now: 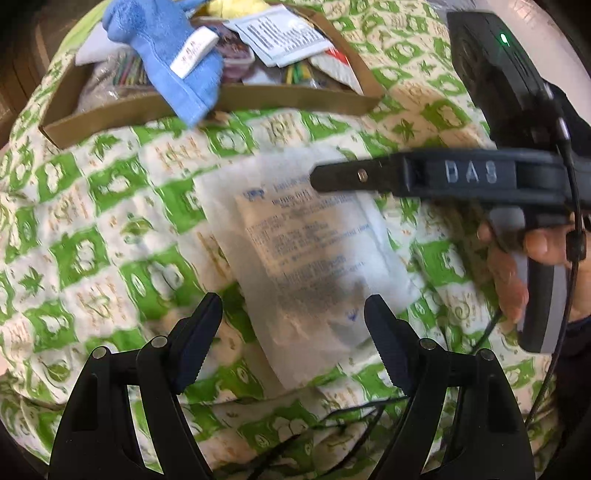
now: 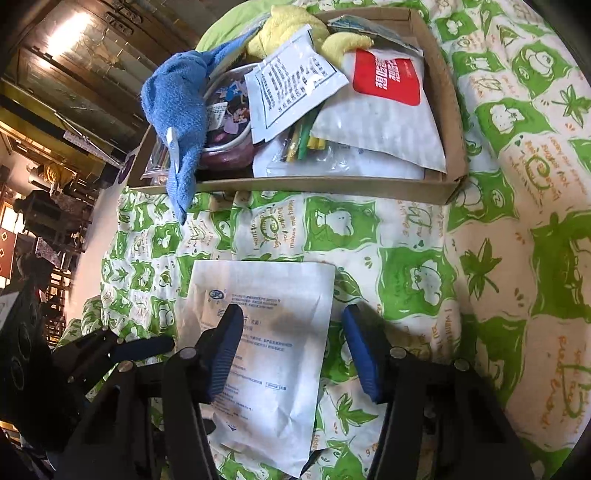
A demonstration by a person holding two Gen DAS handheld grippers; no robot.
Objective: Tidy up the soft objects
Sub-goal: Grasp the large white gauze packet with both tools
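A flat white packet with blue print (image 1: 314, 251) lies on the green-and-white patterned bedspread (image 1: 92, 221). My left gripper (image 1: 291, 321) is open just above the packet's near end. My right gripper (image 2: 291, 332) is open over the same packet (image 2: 266, 354), its left finger above the print; in the left wrist view its black finger (image 1: 351, 177) reaches over the packet's far end. A cardboard box (image 2: 295, 184) behind holds a blue towel (image 2: 177, 122) draped over its front wall, a yellow plush (image 2: 291, 26), and several packets.
The box (image 1: 258, 99) sits at the far side of the bedspread with the blue towel (image 1: 166, 55) hanging over its edge. Wooden furniture and a floor (image 2: 55, 147) lie beyond the bed on the left. A thin black cable (image 1: 332, 417) runs across the bedspread near me.
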